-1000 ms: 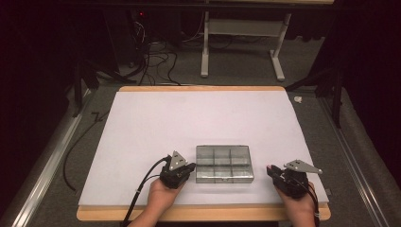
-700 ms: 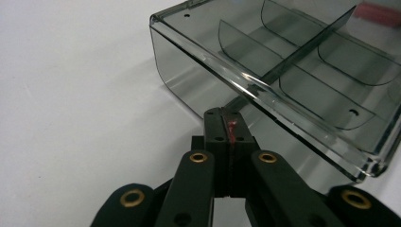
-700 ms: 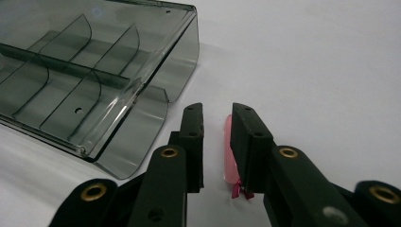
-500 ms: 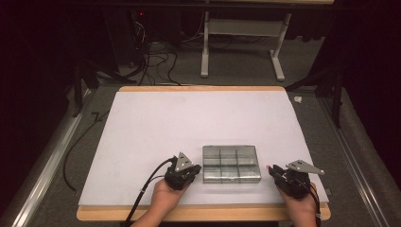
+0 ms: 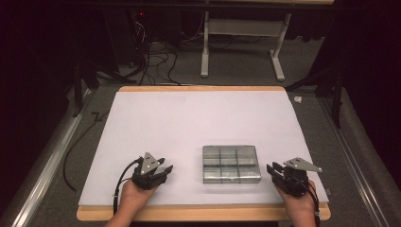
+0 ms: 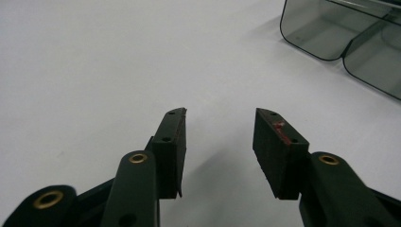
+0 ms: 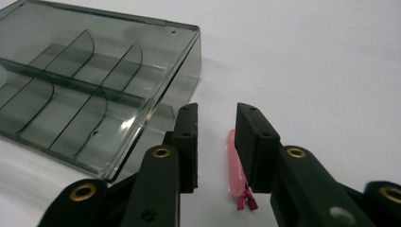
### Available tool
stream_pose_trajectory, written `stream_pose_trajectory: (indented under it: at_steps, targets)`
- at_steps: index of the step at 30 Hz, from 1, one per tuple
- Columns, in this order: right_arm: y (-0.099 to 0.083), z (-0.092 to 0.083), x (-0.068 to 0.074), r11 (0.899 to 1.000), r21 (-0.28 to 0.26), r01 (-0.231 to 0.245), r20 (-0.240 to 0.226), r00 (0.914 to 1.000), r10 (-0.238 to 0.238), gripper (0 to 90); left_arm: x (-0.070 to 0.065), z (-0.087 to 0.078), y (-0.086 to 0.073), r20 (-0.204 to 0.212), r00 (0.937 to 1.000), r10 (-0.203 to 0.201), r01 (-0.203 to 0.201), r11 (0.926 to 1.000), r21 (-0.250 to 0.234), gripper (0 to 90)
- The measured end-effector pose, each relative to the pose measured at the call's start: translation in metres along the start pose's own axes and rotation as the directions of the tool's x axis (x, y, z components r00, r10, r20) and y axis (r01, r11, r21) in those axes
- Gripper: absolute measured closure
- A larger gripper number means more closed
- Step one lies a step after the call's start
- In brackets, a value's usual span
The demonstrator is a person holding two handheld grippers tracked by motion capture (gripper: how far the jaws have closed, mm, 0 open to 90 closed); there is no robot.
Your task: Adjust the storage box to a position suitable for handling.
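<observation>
Smoky plastic organizer box [image 5: 231,163] sits with its divided compartments bare.

The worktop [image 5: 189,123] is a white sheet over a board whose pale wooden edge shows along the far and near sides. It stands on grey carpeted floor [image 5: 156,71]. Beyond its far edge, a tangle of black cables [image 5: 153,56] lies on the floor, and beside them stands a white metal frame [image 5: 241,35] with two feet. A small white scrap [image 5: 298,99] lies near the far right corner. Metal rails [image 5: 42,161] run along both sides.
</observation>
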State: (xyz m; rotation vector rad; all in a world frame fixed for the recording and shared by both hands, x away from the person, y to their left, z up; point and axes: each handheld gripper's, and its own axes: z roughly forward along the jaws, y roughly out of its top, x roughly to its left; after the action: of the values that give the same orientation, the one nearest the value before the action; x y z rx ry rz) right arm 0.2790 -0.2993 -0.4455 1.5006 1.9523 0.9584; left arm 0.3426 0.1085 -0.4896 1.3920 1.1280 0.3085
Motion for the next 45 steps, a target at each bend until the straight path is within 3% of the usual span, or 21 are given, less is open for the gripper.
stream_pose_trajectory:
  at_steps: [4, 9, 11, 16, 24, 35, 45]
  targets:
    - [-0.008, -0.001, 0.003, 1.000, -0.012, 0.008, 0.021, 0.9997, -0.007, 73.6, -0.001, 0.001, -0.003, 0.008, 0.9998, 0.016, -0.016, 0.9997, 0.020, 51.2]
    - [-0.016, -0.002, 0.000, 1.000, -0.001, 0.006, -0.020, 0.9998, -0.006, 78.2, -0.001, 0.002, -0.003, 0.016, 0.9999, 0.003, -0.003, 0.9994, 0.033, 42.5]
    - [-0.018, -0.002, -0.001, 1.000, 0.003, -0.007, -0.035, 0.9994, 0.007, 81.1, -0.001, 0.003, -0.003, 0.015, 0.9999, 0.006, -0.006, 0.9988, 0.049, 41.6]
    - [-0.021, -0.002, 0.004, 0.999, 0.031, 0.017, -0.060, 0.9981, -0.016, 90.0, -0.001, 0.005, -0.003, 0.008, 1.0000, 0.002, -0.003, 0.9981, 0.062, 40.6]
    - [-0.020, -0.006, 0.017, 0.998, 0.032, 0.057, -0.087, 0.9947, -0.054, 90.0, 0.000, 0.005, -0.003, 0.010, 0.9999, -0.001, 0.000, 0.9973, 0.073, 40.2]
    - [-0.023, -0.013, 0.020, 0.996, 0.032, 0.080, -0.132, 0.9884, -0.075, 90.0, -0.002, 0.005, -0.004, 0.012, 0.9999, 0.009, -0.010, 0.9972, 0.074, 39.2]
    - [-0.022, -0.013, 0.023, 0.995, 0.030, 0.099, -0.142, 0.9854, -0.094, 90.0, -0.002, 0.005, -0.005, 0.017, 0.9997, 0.015, -0.017, 0.9967, 0.079, 38.9]
